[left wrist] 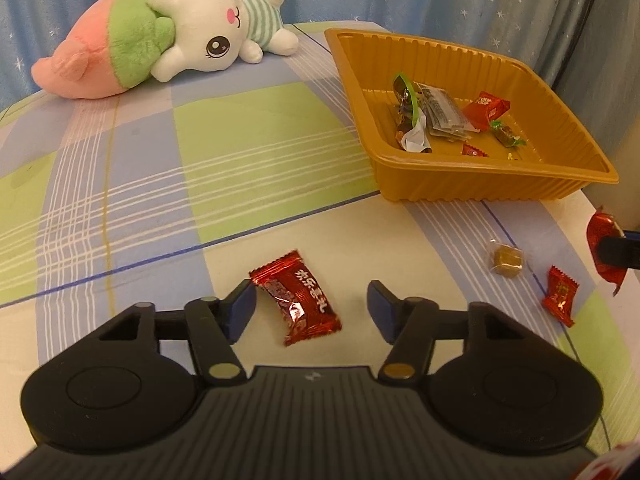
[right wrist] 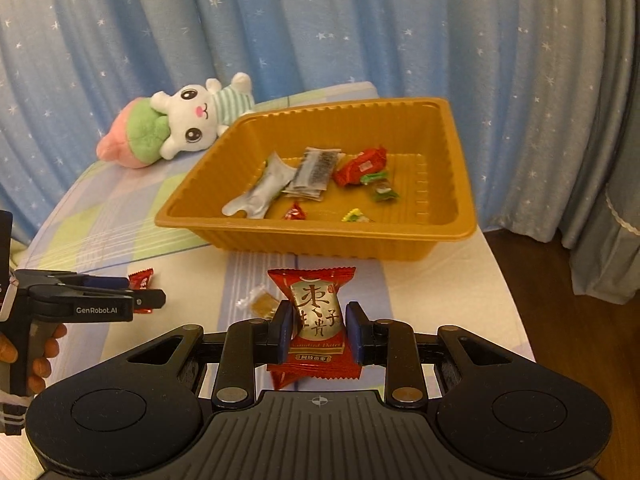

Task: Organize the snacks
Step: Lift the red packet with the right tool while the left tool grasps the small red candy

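Gripping a red date candy (right wrist: 316,322), the right gripper (right wrist: 318,330) is hovering before the gold tray (right wrist: 320,236); the left gripper (left wrist: 310,306) fingers are lying released around a red candy (left wrist: 296,298).

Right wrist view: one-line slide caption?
Right gripper clamps a red date candy before the gold tray.

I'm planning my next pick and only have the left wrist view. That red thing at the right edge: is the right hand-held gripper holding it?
Observer: Yes. The right hand-held gripper is shut on a red date candy with a gold label, held upright.
Operator: Is it over the tray?
Observer: No. The gold tray lies beyond the candy, with its near wall facing that gripper.
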A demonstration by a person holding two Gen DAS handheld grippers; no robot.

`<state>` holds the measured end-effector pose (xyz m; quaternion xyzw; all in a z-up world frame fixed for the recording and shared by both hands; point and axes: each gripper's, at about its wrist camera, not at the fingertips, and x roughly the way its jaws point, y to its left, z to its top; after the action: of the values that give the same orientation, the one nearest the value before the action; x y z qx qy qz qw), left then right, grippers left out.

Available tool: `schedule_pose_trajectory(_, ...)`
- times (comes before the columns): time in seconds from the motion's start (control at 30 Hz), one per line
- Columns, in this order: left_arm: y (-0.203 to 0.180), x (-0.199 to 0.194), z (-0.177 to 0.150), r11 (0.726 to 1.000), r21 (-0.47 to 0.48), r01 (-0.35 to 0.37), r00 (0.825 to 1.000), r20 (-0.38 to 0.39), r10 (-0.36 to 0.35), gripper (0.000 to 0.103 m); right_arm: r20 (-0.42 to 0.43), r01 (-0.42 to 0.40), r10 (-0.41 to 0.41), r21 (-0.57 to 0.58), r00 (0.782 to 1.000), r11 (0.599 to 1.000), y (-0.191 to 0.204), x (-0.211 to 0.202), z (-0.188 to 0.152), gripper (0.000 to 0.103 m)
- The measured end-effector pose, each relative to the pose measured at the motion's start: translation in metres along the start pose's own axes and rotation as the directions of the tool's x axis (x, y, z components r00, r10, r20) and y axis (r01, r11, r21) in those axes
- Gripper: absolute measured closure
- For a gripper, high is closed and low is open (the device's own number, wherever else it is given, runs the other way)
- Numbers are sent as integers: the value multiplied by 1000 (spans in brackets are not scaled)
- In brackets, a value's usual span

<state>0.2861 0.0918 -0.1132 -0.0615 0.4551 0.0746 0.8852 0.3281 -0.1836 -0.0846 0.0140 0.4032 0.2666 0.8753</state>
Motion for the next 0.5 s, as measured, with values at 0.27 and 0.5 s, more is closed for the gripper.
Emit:
schedule_pose_trajectory(0.27, -5, 2, -2, 999, 48, -20, 1000, 5, 20, 69, -3, -1, 1, 2, 1000, 1000, -3, -1, -1, 74)
schedule_pose_trajectory(0.5, -3, -2, -4, 999, 51, -17, 1000, 0, 17, 80, -3, -9, 9, -2, 1000, 1000, -4, -1, -2, 74)
